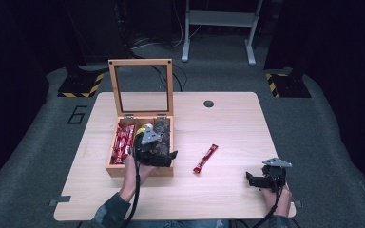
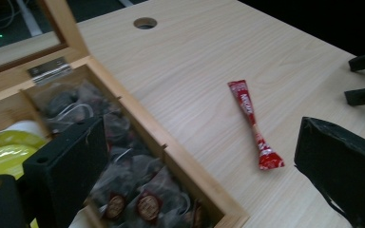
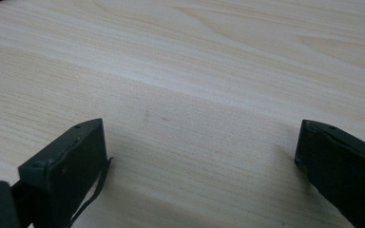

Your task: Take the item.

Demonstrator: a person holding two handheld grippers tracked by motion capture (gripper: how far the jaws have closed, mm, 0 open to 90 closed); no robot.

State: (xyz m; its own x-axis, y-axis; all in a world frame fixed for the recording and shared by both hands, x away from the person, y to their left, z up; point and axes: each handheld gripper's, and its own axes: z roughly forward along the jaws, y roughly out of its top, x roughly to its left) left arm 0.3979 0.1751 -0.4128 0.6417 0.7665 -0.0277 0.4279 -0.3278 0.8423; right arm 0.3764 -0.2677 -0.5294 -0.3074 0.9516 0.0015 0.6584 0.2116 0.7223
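Right tool [image 1: 251,179]: held low over the near right part of the desk [image 1: 228,190], jaws spread wide with only bare wood between them in the right gripper view.
Right hand [image 1: 276,195]: comes in from the bottom edge and grips the tool body from behind.
Left tool [image 1: 164,157]: over the near right corner of the wooden box [image 1: 115,170], jaws spread wide with nothing pinched; in the left gripper view one jaw hangs over the box and the other over the desk.
Left hand [image 1: 135,170]: wraps the tool from below, at the box's front wall.
Red sachet [image 1: 205,158]: lies flat on the desk between the two tools, just right of the box and apart from it, one end pointing away and to the right; touched by neither tool.
Wooden box: sits on the left half of the desk, divided into compartments.
Red packets [image 1: 122,140]: stacked in the left compartment.
Dark tea bags [image 2: 123,185]: clear wrappers with round labels, filling the right compartment.
Yellow packets [image 2: 10,147]: in the middle compartment.
Lid [image 1: 142,85]: hinged at the far side, standing upright and open, with a clear pane.
Cable hole [image 1: 208,103]: a round hole in the desk near its far edge.
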